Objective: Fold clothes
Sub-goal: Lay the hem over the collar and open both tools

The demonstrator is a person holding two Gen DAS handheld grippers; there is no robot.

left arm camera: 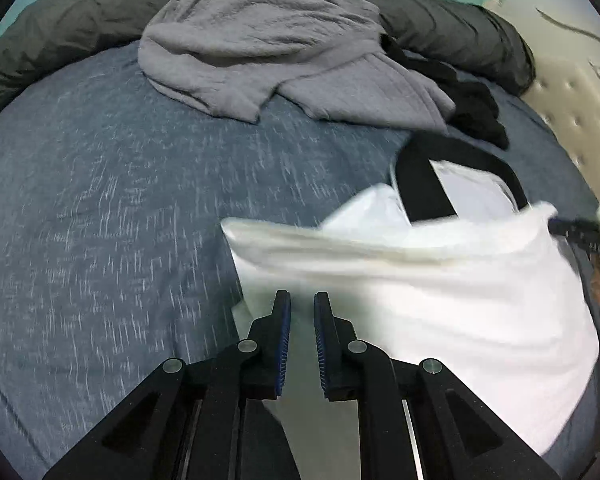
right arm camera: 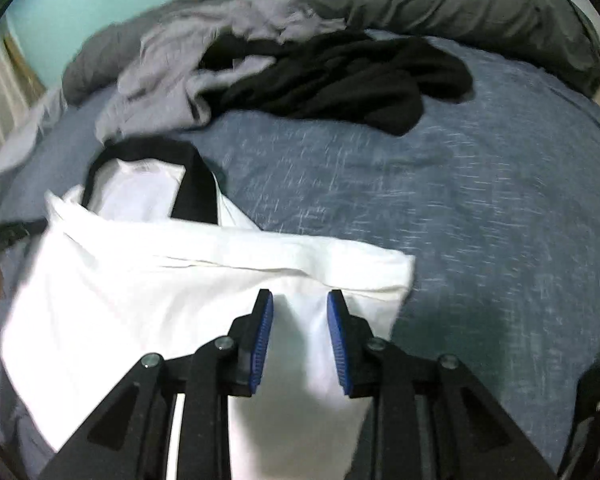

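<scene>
A white T-shirt (left arm camera: 452,284) with a black collar (left arm camera: 428,184) lies partly folded on the blue bed sheet (left arm camera: 100,208). It also shows in the right wrist view (right arm camera: 172,280), collar (right arm camera: 192,188) at the far side. My left gripper (left arm camera: 302,300) hovers over the shirt's left edge, jaws slightly apart, holding nothing. My right gripper (right arm camera: 300,300) hovers over the shirt's right part, jaws open and empty. The other gripper's tip shows at the right edge of the left wrist view (left arm camera: 580,232).
A grey garment (left arm camera: 268,44) and a black garment (left arm camera: 472,112) lie crumpled at the far side of the bed; both show in the right wrist view, grey (right arm camera: 172,76) and black (right arm camera: 340,80). A dark duvet (left arm camera: 452,20) runs along the back. A tufted headboard (left arm camera: 572,120) stands at right.
</scene>
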